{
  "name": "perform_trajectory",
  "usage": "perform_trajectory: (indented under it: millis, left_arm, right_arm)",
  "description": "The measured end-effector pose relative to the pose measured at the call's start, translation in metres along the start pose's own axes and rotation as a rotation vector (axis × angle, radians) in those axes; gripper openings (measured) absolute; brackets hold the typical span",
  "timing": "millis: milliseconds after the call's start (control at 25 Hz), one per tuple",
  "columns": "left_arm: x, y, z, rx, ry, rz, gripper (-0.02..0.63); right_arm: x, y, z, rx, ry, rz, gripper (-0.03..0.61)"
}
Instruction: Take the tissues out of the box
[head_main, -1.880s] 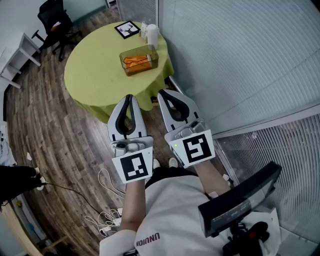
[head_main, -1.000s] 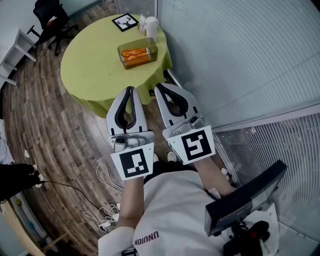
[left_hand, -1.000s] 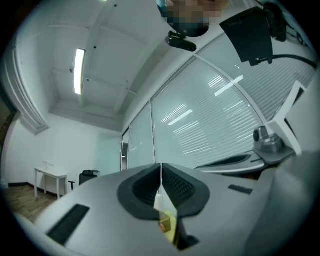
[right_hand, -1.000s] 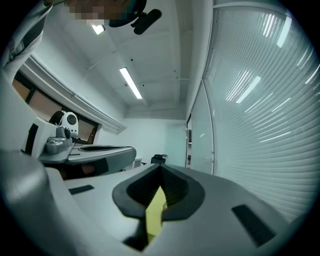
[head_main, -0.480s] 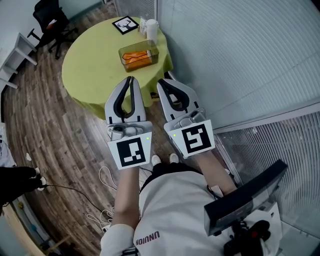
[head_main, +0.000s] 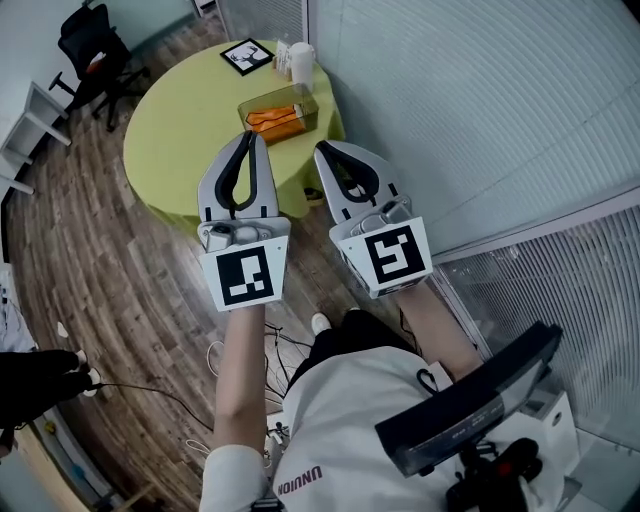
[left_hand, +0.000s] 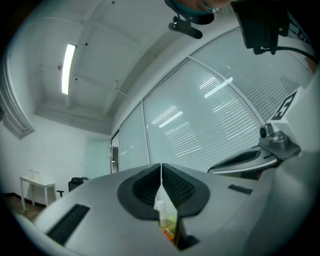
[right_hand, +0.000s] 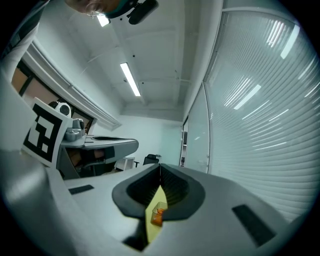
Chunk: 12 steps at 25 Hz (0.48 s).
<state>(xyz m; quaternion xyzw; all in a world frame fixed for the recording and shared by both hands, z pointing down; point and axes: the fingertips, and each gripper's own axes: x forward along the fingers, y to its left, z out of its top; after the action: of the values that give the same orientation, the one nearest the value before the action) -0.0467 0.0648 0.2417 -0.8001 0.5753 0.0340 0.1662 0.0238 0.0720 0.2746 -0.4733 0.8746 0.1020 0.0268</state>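
Round green table (head_main: 175, 140): clear amber box (head_main: 278, 113), orange contents inside. Closed, empty: left tongs (head_main: 250, 137), right tongs (head_main: 321, 150).

My right gripper (right_hand: 160, 166): jaws closed tip to tip. Beneath them, clear box (right_hand: 158, 213), orange contents, on green table (right_hand: 150, 230).

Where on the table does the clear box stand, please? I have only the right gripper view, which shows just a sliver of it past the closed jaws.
Observer: In the head view the clear box sits on the right side of the round green table, close to the glass wall.
Operator: Thank you. Does anything stand near it?
Observer: Yes, a white container and a black-framed picture stand beyond it.
Operator: And how is the left tool?
Observer: The left gripper view shows the left tool with its jaws together and nothing held.
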Motion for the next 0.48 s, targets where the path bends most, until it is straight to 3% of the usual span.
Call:
perform_trajectory:
  millis: [160,480]
  left_arm:
    - [0.006,0.016,-0.003,0.007,0.000,0.002,0.020]
    - [0.026,0.042,-0.019,0.061,0.022,0.019,0.020]
  right_arm:
    - [0.002,-0.011,-0.011,0.028,0.048,-0.041,0.018]
    - [0.029,-0.026,-0.023,0.039,0.058,-0.040,0.018]
